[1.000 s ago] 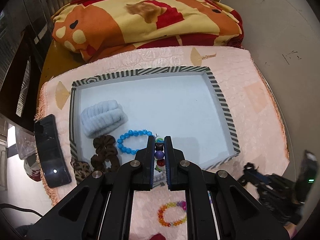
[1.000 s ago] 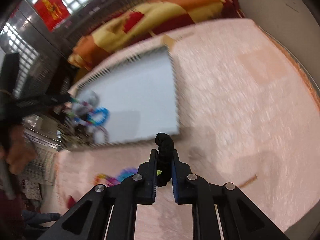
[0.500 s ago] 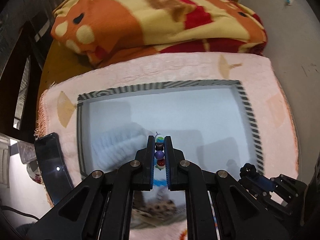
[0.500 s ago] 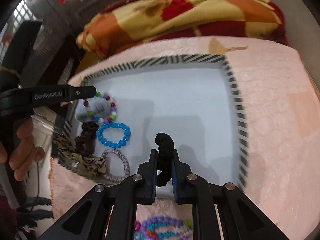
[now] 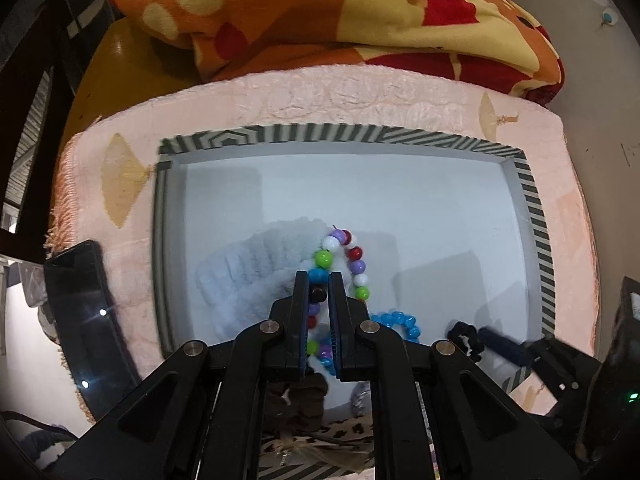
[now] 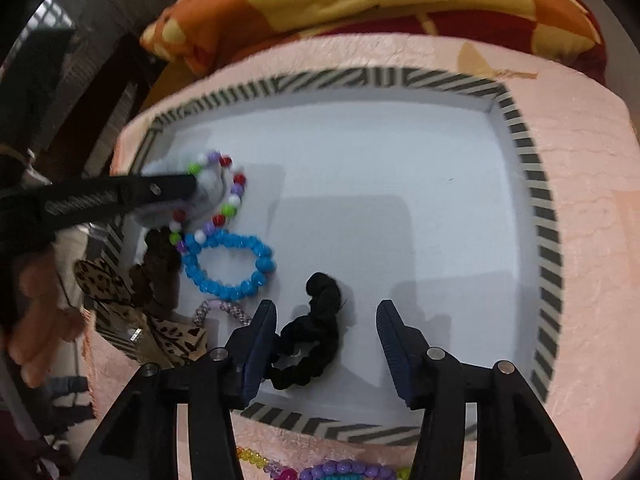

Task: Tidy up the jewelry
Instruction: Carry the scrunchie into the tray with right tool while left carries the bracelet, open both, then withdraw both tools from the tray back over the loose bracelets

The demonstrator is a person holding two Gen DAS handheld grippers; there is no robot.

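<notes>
Left gripper (image 5: 319, 286) is clamped on the multicoloured plastic bead bracelet (image 5: 347, 258), draped over the pale fluffy scrunchie (image 5: 256, 268) inside the striped-rim white tray (image 5: 348, 136). Right gripper (image 6: 326, 320) gapes wide, its black fabric scrunchie (image 6: 316, 332) lying in the tray beside the blue bead bracelet (image 6: 228, 266). More bead bracelets (image 6: 344, 470) wait outside the tray's near rim, so I'd say we're partway through.

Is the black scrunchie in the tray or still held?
In the tray. The black scrunchie lies on the tray floor between the open right tool.

left gripper (image 5: 319, 294): black linkages, silver pivot screws, blue pads | right gripper (image 6: 326, 338): same | bare-skinned hand (image 6: 38, 320)
</notes>
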